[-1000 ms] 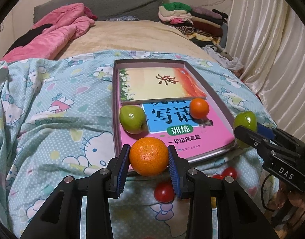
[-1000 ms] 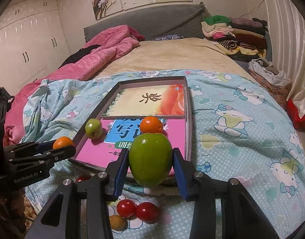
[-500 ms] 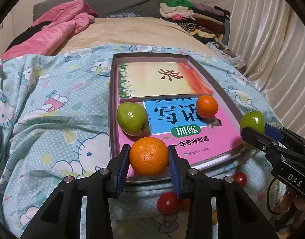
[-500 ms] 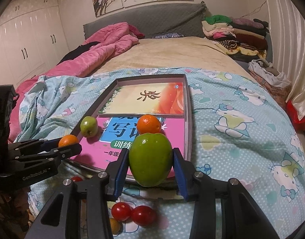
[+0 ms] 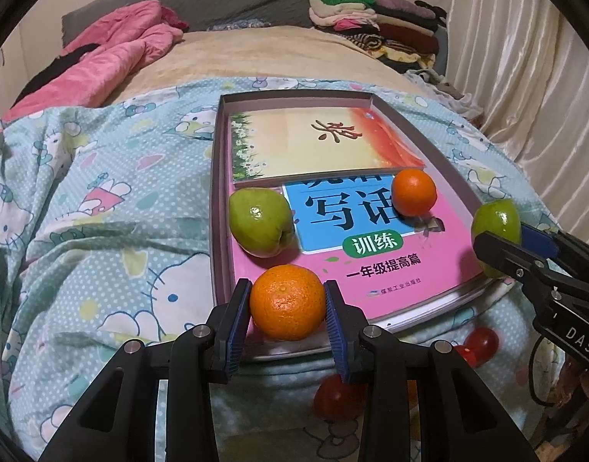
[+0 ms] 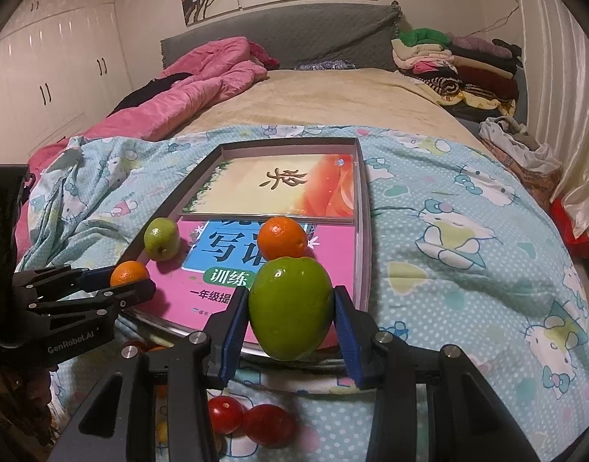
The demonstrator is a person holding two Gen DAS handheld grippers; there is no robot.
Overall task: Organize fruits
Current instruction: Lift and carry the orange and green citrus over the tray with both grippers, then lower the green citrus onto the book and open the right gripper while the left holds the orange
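Observation:
My left gripper (image 5: 286, 310) is shut on an orange (image 5: 286, 301) over the near left corner of the grey tray (image 5: 217, 208). My right gripper (image 6: 290, 317) is shut on a green apple (image 6: 290, 308) over the tray's near right edge. It also shows in the left wrist view (image 5: 496, 223). In the tray, on a pink book (image 5: 375, 269), lie a second green apple (image 5: 260, 221) and a second orange (image 5: 414, 191). The left gripper with its orange (image 6: 128, 272) shows at the left of the right wrist view.
Red tomatoes (image 6: 252, 419) lie on the Hello Kitty sheet (image 5: 102, 231) below the tray's near edge. A yellow-orange book (image 5: 317, 146) fills the tray's far half. A pink quilt (image 6: 202, 81) lies at the far left, folded clothes (image 6: 460, 61) at the far right.
Both grippers have moved forward toward the tray with their fruit; the tray and its fruit look nearer and the tomatoes have slid lower in view.

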